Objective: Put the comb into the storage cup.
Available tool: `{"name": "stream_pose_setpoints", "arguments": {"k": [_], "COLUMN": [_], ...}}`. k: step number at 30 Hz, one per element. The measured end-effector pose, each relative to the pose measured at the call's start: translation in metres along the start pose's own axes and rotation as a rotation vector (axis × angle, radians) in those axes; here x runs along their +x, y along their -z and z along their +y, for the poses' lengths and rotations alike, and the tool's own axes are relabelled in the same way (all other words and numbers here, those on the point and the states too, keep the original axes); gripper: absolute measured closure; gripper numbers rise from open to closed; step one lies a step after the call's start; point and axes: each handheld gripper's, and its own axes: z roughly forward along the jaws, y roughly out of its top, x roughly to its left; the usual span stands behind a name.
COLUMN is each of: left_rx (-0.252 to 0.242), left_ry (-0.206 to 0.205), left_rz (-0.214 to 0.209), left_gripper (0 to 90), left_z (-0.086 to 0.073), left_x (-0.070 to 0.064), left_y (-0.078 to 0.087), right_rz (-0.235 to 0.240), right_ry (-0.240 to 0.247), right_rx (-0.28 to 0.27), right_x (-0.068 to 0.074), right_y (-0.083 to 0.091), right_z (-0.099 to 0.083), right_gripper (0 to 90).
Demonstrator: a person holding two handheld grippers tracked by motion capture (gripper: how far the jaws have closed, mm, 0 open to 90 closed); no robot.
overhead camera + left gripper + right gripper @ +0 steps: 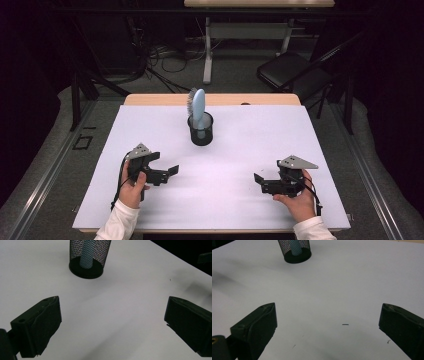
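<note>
**A:** What is carrying everything?

**B:** A tabletop (pixel 240 200) under a white sheet is filling the middle of the high view, its wooden far edge peeking out beyond the sheet.

**A:** And the person?

**B:** Two white sleeves are coming in from the near edge. The left hand (pixel 133 189) is holding the left gripper (pixel 167 173) near the near-left corner, and the right hand (pixel 298 199) is holding the right gripper (pixel 260 182) near the near-right corner. The two tools are sitting well apart and pointing inward, toward each other.

**A:** Are the jaws holding anything?

**B:** No. In each gripper view the two black jaws are standing wide apart with only bare white sheet between them.

**A:** What are they nearest to?

**B:** A black mesh cup (pixel 201 131) is standing upright close to the middle of the far edge, well apart from both tools. A pale blue hairbrush (pixel 198 106) is standing in it handle down, its bristled head rising above the rim. In the left gripper view the handle is showing through the mesh (pixel 86 255).
</note>
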Motion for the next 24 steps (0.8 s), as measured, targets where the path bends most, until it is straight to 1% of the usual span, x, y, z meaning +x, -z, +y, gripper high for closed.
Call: {"name": "stream_pose_setpoints", "arguments": {"k": [9,24], "left_rx": [0.0,-0.004], "left_ry": [0.01,0.017], "left_rz": [0.001,0.005], "left_gripper": [1.2,1.2], "left_z": [-0.0006,-0.0006], "left_x": [0.0013,0.0047], "left_y": [-0.0001,0.0], "right_rz": [0.001,-0.002], "right_ry": [-0.009,-0.01], "right_rx": [0.0,0.003], "right_x": [-0.0005,-0.0029], "right_y": [-0.0005,-0.0006], "right_z": [-0.0004,-0.0014], "right_gripper": [1.3,1.3]}}
